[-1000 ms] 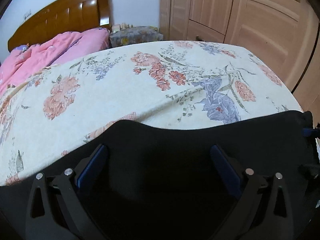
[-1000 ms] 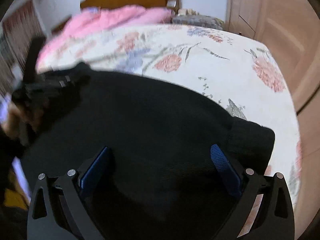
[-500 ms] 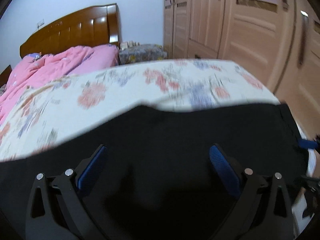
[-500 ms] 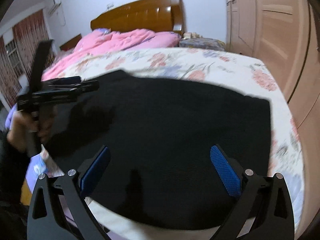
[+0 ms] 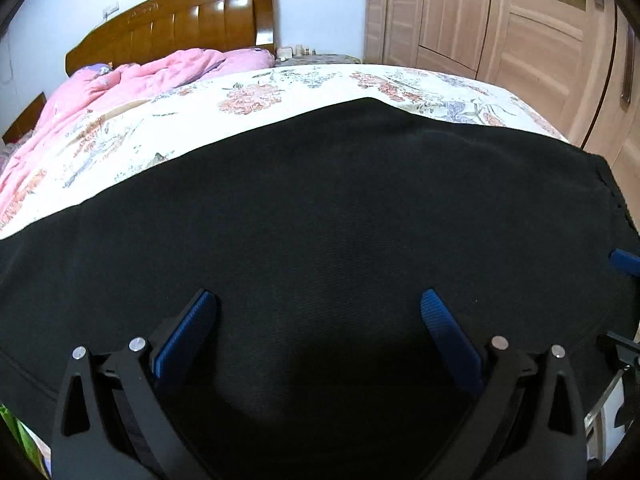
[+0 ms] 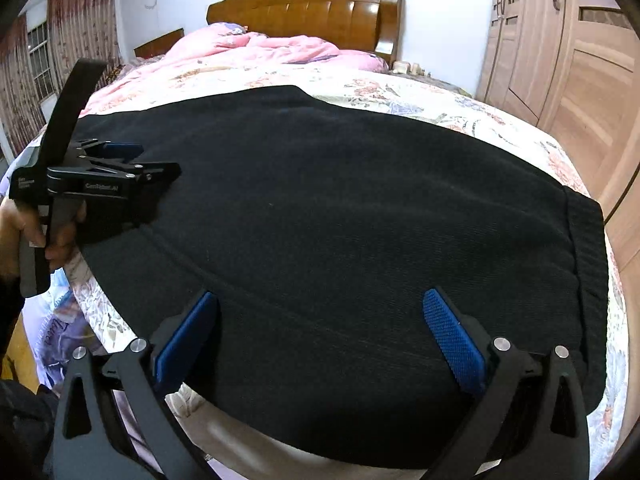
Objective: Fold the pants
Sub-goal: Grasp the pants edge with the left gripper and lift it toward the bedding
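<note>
Black pants (image 5: 320,220) (image 6: 340,200) lie spread flat across the near end of the flowered bed, their ribbed waistband (image 6: 588,264) at the right edge. My left gripper (image 5: 318,312) hovers open over the cloth with nothing between its blue pads. My right gripper (image 6: 320,312) is open too, above the pants' near edge. In the right wrist view the left gripper (image 6: 132,160) shows at the left, held by a hand (image 6: 24,232), over the pants' left end. A blue fingertip (image 5: 624,262) of the right gripper shows at the left wrist view's right edge.
The bed carries a flowered cover (image 5: 280,92) and a pink quilt (image 6: 256,48) near the wooden headboard (image 6: 312,4). Wooden wardrobe doors (image 5: 520,28) stand to the right. A curtained window (image 6: 48,40) is at the left. A printed bag (image 6: 56,328) lies beside the bed.
Both grippers have drawn back and lifted off the pants. The pants now lie flat and spread wider on the bed. The blur has cleared.
</note>
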A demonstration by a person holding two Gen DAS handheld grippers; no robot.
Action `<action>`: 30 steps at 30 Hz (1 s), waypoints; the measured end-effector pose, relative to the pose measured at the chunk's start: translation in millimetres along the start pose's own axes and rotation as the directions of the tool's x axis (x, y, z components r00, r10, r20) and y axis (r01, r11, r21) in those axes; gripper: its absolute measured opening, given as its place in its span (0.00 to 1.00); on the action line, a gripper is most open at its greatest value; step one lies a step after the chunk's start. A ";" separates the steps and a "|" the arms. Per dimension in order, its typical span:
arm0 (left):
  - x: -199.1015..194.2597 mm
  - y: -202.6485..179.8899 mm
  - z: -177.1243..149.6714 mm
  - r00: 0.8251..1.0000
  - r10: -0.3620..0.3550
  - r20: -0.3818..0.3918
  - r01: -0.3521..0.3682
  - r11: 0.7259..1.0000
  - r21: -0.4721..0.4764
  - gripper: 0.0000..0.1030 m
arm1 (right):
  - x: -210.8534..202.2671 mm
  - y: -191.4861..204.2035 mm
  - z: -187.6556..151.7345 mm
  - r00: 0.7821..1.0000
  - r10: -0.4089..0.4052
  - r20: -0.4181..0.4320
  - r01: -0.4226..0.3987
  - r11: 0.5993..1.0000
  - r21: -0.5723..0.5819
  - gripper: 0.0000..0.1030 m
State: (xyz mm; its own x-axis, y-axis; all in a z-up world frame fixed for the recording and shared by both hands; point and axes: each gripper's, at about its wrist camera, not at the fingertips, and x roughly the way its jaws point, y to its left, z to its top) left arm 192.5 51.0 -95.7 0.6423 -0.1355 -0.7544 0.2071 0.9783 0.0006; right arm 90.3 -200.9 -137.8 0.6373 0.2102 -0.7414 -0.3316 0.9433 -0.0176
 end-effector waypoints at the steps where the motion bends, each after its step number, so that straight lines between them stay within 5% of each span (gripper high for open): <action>1: -0.5 1.1 -0.6 1.000 -0.007 0.001 0.007 1.000 -0.002 0.99 | 0.4 0.7 1.8 1.000 -0.004 -0.013 0.004 1.000 0.003 0.96; 4: -9.9 1.6 -0.6 0.999 -0.027 -0.023 0.028 1.000 0.009 0.98 | 0.0 4.1 6.6 0.998 -0.022 -0.066 0.023 1.000 0.006 0.96; 6: -30.4 15.8 0.4 0.994 -0.106 0.027 0.107 0.994 -0.010 0.98 | -2.1 6.7 11.7 0.995 -0.047 -0.093 0.048 0.999 0.006 0.96; 9: -48.4 67.8 8.5 0.996 -0.027 0.082 0.034 0.995 -0.092 0.98 | -8.8 16.6 18.7 0.995 -0.088 -0.052 0.088 0.996 -0.007 0.96; 14: -47.9 191.6 6.3 0.993 0.110 0.036 -0.090 0.932 -0.351 0.98 | -1.5 59.9 67.4 0.998 0.052 0.031 -0.050 0.997 -0.066 0.96; 18: -60.0 251.2 1.9 0.983 0.181 0.024 -0.154 0.895 -0.418 0.98 | 30.9 114.5 120.3 0.985 0.167 0.046 -0.156 0.972 -0.175 0.96; 24: -52.2 328.5 -11.2 0.997 0.072 -0.002 -0.062 0.850 -0.522 0.98 | 103.5 168.4 163.6 0.972 0.232 -0.035 -0.234 0.953 -0.192 0.96; 26: -37.6 353.3 -15.4 0.994 0.099 -0.048 -0.109 0.836 -0.538 0.89 | 131.3 171.1 157.1 0.977 0.186 -0.099 -0.202 0.962 -0.184 0.96; 30: -52.2 365.7 -19.0 0.995 0.099 0.007 -0.078 0.826 -0.558 0.84 | 133.5 164.5 157.9 0.972 0.202 -0.120 -0.216 0.969 -0.122 0.96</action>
State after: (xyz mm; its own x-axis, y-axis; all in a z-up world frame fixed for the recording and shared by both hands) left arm 220.6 418.8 -68.6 0.6651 -0.0394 -0.7457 -0.2903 0.9064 -0.3068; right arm 230.7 23.0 -133.7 0.4692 0.3638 -0.8047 -0.5437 0.8370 0.0614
